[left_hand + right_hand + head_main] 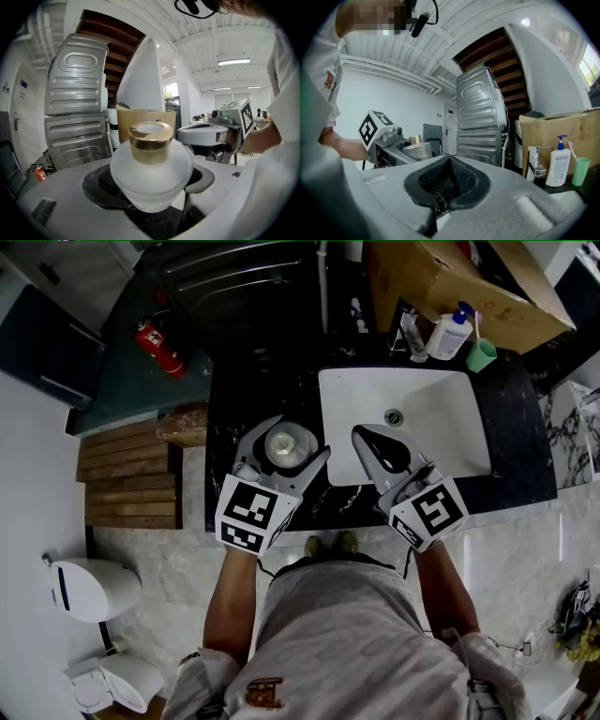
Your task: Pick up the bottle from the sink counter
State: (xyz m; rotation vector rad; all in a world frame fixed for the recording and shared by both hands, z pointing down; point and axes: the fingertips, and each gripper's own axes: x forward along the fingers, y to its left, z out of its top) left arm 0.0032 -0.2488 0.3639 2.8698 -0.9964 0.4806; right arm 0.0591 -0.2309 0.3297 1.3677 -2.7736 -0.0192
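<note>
A frosted glass bottle [289, 446] with a gold collar [151, 141] sits upright between the jaws of my left gripper [298, 439], over the black counter [248, 395] just left of the sink. In the left gripper view the bottle's round body [151, 173] fills the gap and both pads press its sides; the left gripper [150, 192] is shut on it. My right gripper [375, 448] hovers over the near left edge of the white basin. Its jaws [449, 176] are shut with nothing between them. The right gripper view shows the held bottle [417, 150] off to its left.
The white sink basin [441, 404] is set into the counter. Behind it stand a pump bottle [451, 334], a green cup [482, 354] and a cardboard box [441, 277]. A red fire extinguisher [159, 346] and wooden slats [127, 474] lie left of the counter.
</note>
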